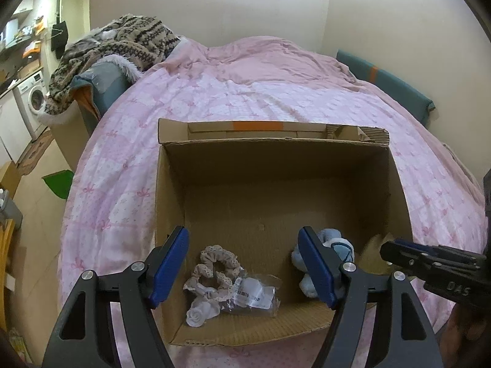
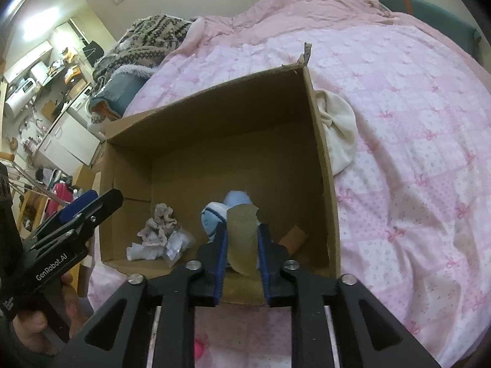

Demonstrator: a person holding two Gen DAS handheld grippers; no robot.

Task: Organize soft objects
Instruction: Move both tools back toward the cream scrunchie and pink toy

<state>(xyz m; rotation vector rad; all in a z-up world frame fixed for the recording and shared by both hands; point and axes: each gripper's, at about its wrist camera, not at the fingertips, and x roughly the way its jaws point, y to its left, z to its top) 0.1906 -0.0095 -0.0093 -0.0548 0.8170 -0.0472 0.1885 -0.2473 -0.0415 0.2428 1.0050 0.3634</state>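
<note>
An open cardboard box lies on the pink bed. Inside at the near end are beige scrunchies, a white fabric rose, a small plastic packet and a blue plush toy. My left gripper is open above the box's near edge, empty. My right gripper is shut on a torn flap of the box's near wall; it shows at the right of the left wrist view. The blue plush sits just beyond it. A cream soft item lies on the bed outside the box's right wall.
A patterned knit blanket is piled on a chair at the bed's far left. A teal headboard is at the far right. A washing machine and kitchen counters stand to the left. The pink quilt stretches right of the box.
</note>
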